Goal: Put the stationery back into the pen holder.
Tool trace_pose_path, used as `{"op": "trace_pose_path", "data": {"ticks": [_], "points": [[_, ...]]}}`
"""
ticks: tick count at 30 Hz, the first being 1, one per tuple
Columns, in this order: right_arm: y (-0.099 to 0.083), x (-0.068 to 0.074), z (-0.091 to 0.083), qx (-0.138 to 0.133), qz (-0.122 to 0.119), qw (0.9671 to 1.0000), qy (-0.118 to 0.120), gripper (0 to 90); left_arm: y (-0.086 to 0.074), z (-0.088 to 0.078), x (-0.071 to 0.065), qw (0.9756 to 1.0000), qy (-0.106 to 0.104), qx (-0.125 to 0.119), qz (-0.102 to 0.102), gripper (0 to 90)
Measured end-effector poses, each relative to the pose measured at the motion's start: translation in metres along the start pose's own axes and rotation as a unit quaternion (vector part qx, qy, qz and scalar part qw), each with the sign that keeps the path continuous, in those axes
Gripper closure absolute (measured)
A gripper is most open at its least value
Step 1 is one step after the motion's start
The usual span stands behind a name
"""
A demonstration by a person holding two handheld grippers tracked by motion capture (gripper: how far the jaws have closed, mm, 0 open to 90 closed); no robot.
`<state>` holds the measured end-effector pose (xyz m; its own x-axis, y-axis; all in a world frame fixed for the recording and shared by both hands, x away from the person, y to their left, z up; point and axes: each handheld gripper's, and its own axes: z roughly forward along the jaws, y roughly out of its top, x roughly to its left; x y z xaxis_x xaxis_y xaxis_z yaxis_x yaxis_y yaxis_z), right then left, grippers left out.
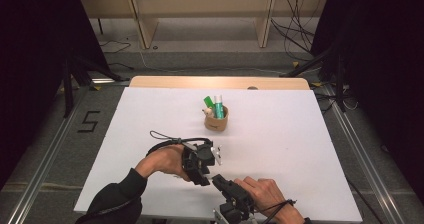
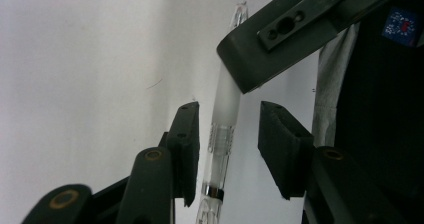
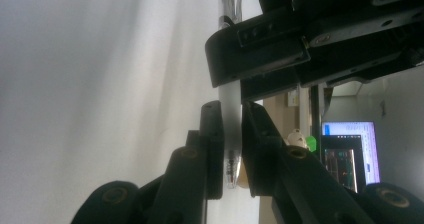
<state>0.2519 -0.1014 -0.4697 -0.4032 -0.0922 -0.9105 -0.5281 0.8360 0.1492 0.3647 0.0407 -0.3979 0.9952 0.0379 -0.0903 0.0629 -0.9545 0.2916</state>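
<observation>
Right gripper view: right gripper (image 3: pixel 231 134) pinches the pen (image 3: pixel 231 109) steady; left gripper (image 2: pixel 225 144) fingers spread, flanking its barrel.

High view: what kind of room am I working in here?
Probably a lab recording bay, not a home: a white table ringed by dark curtains, loose cables on the floor, and a floor marking "5".
</observation>
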Motion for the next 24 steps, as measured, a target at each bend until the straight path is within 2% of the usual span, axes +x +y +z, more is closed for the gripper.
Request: {"op": "trace_pose_path", "data": {"ticks": [5,9,18,22,24], "points": [[0.0000,0.0004,0.0004,0.000,-0.003,1.0000,0.001,81.2,0.0032,0.0022,-0.0011,0.9998,-0.003,0.012,0.014,64.7],[0.0006,0.0004,-0.0001,-0.001,-0.002,1.0000,0.002,81.2,0.0040,0.0032,-0.0011,0.9998,-0.006,0.011,0.015,66.0],[0.0013,0.0011,-0.0001,-0.006,-0.006,0.9999,0.005,81.1,0.0061,0.0051,0.0001,0.9992,-0.005,0.027,0.029,77.6],[0.0012,0.0016,-0.0004,-0.006,-0.009,0.9999,0.004,81.0,0.0059,0.0051,0.0004,0.9991,-0.010,0.028,0.030,78.6],[0.0018,0.0024,-0.0008,-0.008,-0.009,0.9999,0.002,80.7,0.0053,0.0043,0.0006,0.9989,-0.009,0.026,0.038,78.9]]}}
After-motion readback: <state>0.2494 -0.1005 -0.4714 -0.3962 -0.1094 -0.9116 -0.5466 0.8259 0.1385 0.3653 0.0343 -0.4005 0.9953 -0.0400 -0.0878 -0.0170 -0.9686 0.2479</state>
